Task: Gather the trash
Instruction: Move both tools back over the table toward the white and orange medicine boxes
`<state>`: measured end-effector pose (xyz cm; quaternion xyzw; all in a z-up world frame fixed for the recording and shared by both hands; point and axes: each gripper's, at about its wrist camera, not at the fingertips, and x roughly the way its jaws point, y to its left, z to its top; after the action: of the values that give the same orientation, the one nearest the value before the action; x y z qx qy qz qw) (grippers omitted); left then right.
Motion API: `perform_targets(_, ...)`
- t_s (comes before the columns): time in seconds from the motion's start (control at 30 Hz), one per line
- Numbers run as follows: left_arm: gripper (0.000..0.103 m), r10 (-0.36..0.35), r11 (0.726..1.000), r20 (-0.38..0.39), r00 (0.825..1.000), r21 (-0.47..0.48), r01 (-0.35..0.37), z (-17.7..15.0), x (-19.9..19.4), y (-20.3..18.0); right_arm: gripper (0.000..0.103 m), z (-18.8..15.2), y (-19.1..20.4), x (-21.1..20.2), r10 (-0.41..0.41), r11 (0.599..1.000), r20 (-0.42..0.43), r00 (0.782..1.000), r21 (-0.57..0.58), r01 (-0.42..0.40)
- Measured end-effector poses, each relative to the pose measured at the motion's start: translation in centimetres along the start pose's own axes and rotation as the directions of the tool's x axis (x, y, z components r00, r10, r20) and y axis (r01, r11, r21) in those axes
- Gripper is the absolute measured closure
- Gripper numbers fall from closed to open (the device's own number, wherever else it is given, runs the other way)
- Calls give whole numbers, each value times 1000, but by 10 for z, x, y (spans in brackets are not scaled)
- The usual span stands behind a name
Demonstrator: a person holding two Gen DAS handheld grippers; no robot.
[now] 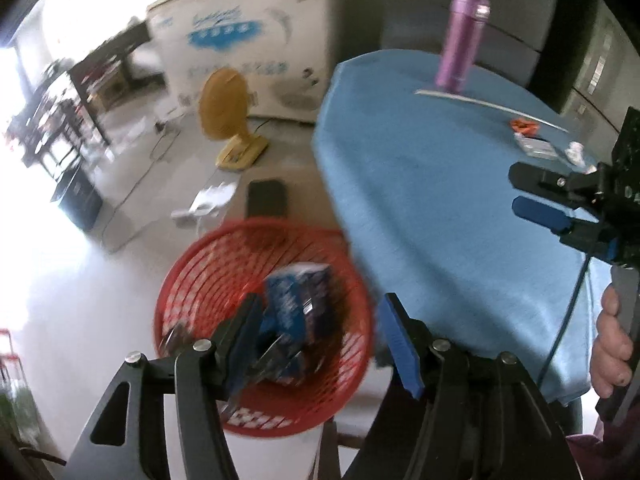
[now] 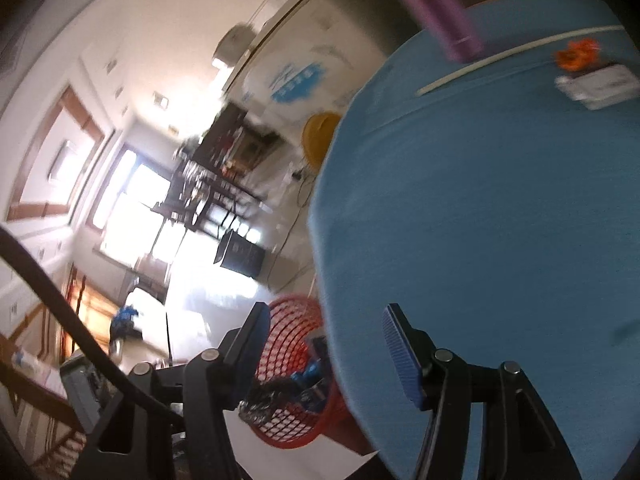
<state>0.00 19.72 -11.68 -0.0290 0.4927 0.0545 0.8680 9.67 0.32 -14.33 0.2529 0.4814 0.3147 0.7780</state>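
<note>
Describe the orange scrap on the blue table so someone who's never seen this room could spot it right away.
Start at the round table with the blue cloth and find the tall purple tumbler standing at its far side. A long pale stick lies just in front of the tumbler. The orange scrap sits just past that stick, beside a flat white packet; it is the only bright orange, crumpled thing on the table.

Place: lived-in home, dining/utility room
Evidence: round desk with blue cloth, white chest freezer, yellow floor fan, dark shelving with goods, bright window, red basket on floor
</note>
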Motion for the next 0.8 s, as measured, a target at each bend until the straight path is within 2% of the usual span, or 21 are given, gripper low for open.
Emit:
perform_targets(0.17,40,-54,990,28,998,130,50,31,1,-57,40,15,-41,-51,-50,997,111,993,71,42)
perform_targets(0.3,37,-121,962,59,991,254,102,59,2,-116,39,26,-83,-101,-122,985,205,971,145,93)
perform_targets(0.4,36,-168,934,80,983,333,133,79,7,-155,38,32,-120,-141,-196,967,268,943,215,139)
perform_targets(0.5,35,-218,891,110,970,428,152,103,21,-200,35,40,-154,-180,-262,940,325,908,297,165)
perform_targets(0.57,35,-254,864,103,962,471,178,118,33,-222,33,46,-177,-207,-322,917,364,874,351,191)
perform_targets(0.7,35,-305,807,79,949,550,214,144,66,-264,29,59,-205,-241,-411,881,401,818,407,243)
perform_targets(0.8,35,-326,777,41,945,580,243,157,86,-289,29,73,-220,-252,-472,855,397,787,422,300)
